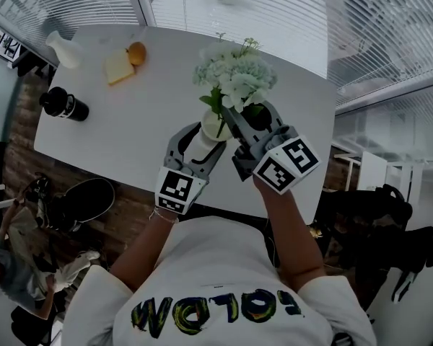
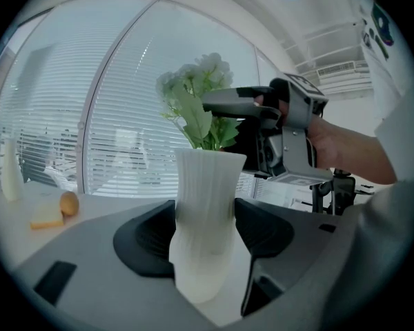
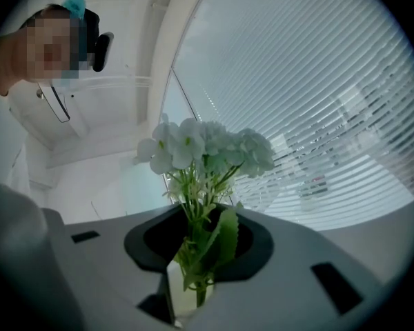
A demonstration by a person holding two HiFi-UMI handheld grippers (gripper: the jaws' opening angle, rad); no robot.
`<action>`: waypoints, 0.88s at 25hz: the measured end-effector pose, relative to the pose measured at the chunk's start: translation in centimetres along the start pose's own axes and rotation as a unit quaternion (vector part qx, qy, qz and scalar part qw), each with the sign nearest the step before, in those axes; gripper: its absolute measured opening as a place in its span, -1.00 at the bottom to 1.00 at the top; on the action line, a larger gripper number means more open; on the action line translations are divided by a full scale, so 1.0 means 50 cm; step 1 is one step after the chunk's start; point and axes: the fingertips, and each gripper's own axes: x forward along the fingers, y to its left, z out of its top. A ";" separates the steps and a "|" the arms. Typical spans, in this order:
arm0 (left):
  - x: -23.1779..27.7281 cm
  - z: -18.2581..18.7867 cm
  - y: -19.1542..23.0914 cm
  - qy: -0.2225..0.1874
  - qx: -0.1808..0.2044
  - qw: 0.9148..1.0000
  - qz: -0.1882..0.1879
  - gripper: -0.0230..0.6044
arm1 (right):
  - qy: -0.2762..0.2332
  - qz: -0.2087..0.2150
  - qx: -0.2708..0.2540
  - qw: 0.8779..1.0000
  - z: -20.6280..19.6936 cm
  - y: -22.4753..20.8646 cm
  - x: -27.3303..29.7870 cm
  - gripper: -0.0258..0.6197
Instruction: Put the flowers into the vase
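A white ribbed vase [image 1: 211,126] stands upright on the white table [image 1: 130,121], and my left gripper [image 1: 202,141] is shut on its body. In the left gripper view both dark pads press the sides of the vase [image 2: 205,219]. The bunch of white flowers [image 1: 234,74] with green leaves is held by its stems in my right gripper [image 1: 231,121], directly above the vase mouth. In the right gripper view the stems [image 3: 199,254] run down between the jaws, and their lower ends reach into the vase rim [image 3: 181,292]. The blossoms [image 3: 207,147] stand above the jaws.
At the table's far left are a white bottle [image 1: 63,49], a black cylindrical cup [image 1: 65,104], a bread slice [image 1: 118,68] and a small orange fruit [image 1: 136,52]. The table's near edge runs just in front of the person. A dark chair [image 1: 86,200] stands below left.
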 end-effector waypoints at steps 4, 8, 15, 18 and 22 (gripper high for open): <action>0.004 0.002 0.000 0.001 0.000 1.000 -0.001 -0.03 | 0.009 0.001 -0.015 1.000 -0.010 0.003 -0.001 -0.56; 0.006 0.000 0.002 0.001 -0.003 1.000 0.000 -0.03 | 0.021 0.006 -0.040 0.999 -0.027 0.010 -0.003 -0.50; 0.001 -0.002 -0.003 0.001 -0.002 1.000 -0.001 -0.03 | 0.035 -0.003 -0.062 0.997 -0.047 0.021 -0.017 -0.33; 0.002 -0.002 -0.003 0.001 -0.001 1.000 -0.002 -0.03 | 0.043 -0.003 -0.069 0.997 -0.049 0.022 -0.020 -0.19; 0.002 -0.003 -0.003 0.002 0.000 1.000 -0.003 -0.03 | 0.054 0.003 -0.075 0.996 -0.047 0.028 -0.029 -0.05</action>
